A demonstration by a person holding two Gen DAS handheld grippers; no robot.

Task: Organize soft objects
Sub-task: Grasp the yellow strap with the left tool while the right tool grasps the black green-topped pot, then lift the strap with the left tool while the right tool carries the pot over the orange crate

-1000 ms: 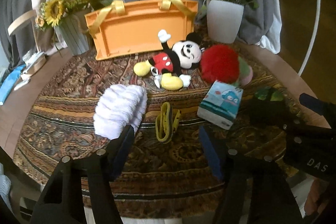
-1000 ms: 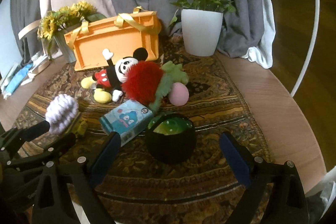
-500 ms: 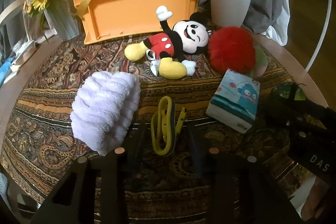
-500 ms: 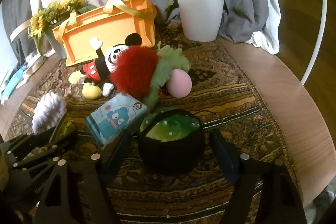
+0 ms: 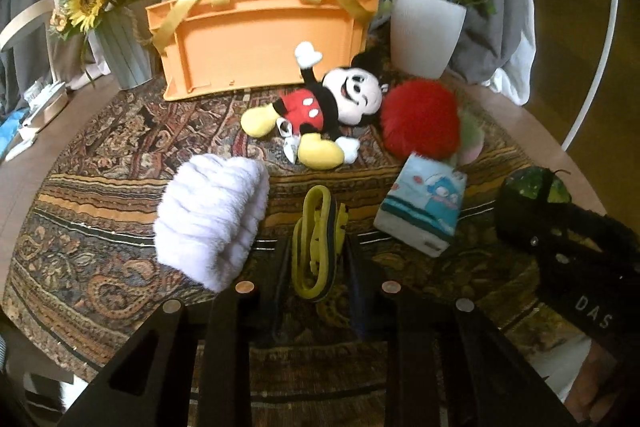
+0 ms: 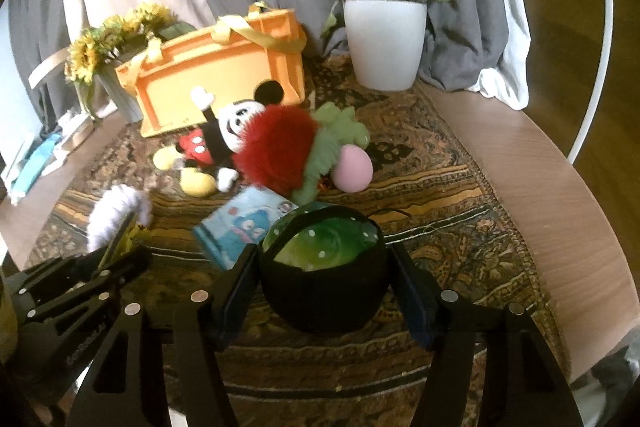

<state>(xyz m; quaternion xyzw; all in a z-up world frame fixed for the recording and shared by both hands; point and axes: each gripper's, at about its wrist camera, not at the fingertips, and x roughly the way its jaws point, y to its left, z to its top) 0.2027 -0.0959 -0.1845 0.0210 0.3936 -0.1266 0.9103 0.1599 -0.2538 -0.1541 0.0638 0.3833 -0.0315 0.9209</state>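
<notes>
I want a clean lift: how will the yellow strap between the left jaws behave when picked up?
The thin yellow-and-black looped strap lies flat and folded on the patterned rug, so it probably goes limp and dangles. It looks light, and may slip from a loose pinch.

Btwn the black left gripper [image 5: 318, 267] fingers: yellow strap [image 5: 316, 247] w/ dark edge; left of it a white fluffy towel [image 5: 212, 219]. Btwn the black right gripper [image 6: 324, 275] fingers: black pouch [image 6: 324, 291], green w/ white dots inside. All on paisley rug [image 6: 440, 187], brown/gold/orange bands.

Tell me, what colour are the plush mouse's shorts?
Red with white buttons on the plush mouse, clearest in the left wrist view.
</notes>
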